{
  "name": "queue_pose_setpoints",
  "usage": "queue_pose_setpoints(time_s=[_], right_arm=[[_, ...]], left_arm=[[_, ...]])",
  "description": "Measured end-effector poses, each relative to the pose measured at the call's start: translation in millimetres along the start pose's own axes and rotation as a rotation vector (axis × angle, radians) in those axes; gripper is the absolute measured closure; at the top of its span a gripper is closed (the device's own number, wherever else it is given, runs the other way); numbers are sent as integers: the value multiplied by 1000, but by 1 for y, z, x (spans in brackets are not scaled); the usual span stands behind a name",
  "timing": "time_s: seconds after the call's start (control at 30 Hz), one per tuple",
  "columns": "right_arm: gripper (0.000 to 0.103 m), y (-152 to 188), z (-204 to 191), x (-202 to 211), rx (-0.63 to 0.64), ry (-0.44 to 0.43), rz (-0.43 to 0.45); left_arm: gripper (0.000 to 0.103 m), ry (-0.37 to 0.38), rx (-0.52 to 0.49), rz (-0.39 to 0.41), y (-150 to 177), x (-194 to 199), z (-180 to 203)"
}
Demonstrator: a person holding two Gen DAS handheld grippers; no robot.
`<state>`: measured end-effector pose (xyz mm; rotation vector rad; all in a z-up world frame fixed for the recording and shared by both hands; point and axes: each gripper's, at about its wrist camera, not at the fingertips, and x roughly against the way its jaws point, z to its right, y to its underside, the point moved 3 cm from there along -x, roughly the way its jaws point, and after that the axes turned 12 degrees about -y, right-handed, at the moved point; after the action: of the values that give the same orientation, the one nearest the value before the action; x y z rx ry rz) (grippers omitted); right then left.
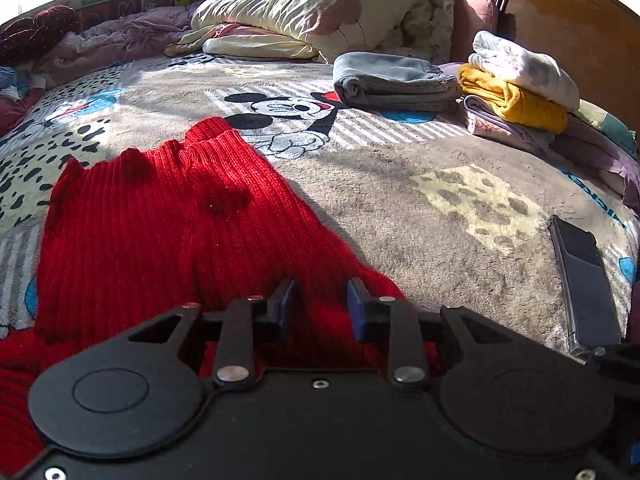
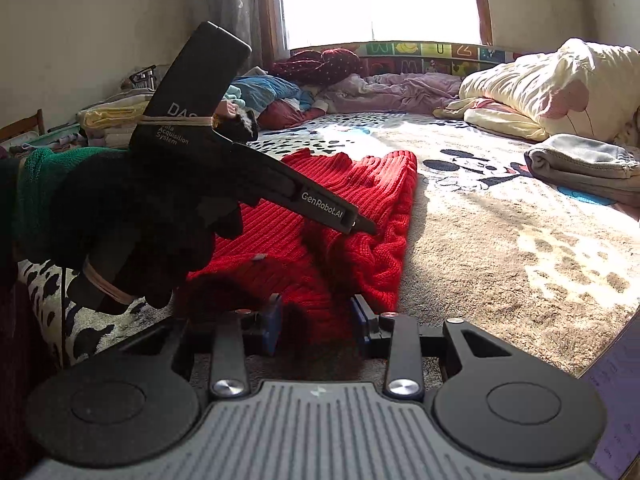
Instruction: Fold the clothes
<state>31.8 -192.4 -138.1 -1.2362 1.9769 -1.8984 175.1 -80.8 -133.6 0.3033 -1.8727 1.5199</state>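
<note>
A red knitted sweater (image 1: 160, 232) lies spread on a bed covered by a cartoon-print blanket (image 1: 420, 200). The left gripper (image 1: 322, 304) sits low over the near edge of the sweater, with a ridge of red knit rising between its blue pads (image 1: 288, 304); whether the pads actually press the cloth I cannot tell. Ahead of it and to its left the sweater stretches away, its ribbed collar at the far end. To its right a dark phone (image 1: 580, 280) lies on the blanket.

The right gripper (image 2: 316, 320) also has bunched red knit between its pads, at the sweater's near edge; whether it is clamped I cannot tell. Just ahead and to its left, a gloved hand (image 2: 132, 224) holds the other tool above the sweater.

Far ahead and right of the left gripper sit a folded grey garment (image 1: 392, 80) and a stack of folded clothes (image 1: 516, 92), with pale pillows (image 1: 304, 12) beyond.
</note>
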Motion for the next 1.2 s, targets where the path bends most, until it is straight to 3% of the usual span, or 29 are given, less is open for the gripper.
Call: queue_pose_setpoints(time_s=[0.07,0.13,0.4,0.53,0.77,0.83,1.2], right_arm=[[66,0,-10,4,46,4,9],[66,-1,-20,7,87,3,14],[65,-2,-72,-8,267,-19,-65],[65,-11,-96,-28,350,-1,-113],[64,-28,-131,-77,511,34,-210],[57,-34,-141,-95,552,34,-241],[56,-42,-170,-164,695,64,-307]], left_arm=[[75,12,20,23,1,12,-6],[75,33,108,53,5,27,-21],[72,-16,644,196,50,77,-126],[65,-42,820,232,75,91,-166],[60,-82,1004,251,101,106,-212],[60,-86,1037,267,105,111,-220],[58,-85,1091,259,116,105,-234]])
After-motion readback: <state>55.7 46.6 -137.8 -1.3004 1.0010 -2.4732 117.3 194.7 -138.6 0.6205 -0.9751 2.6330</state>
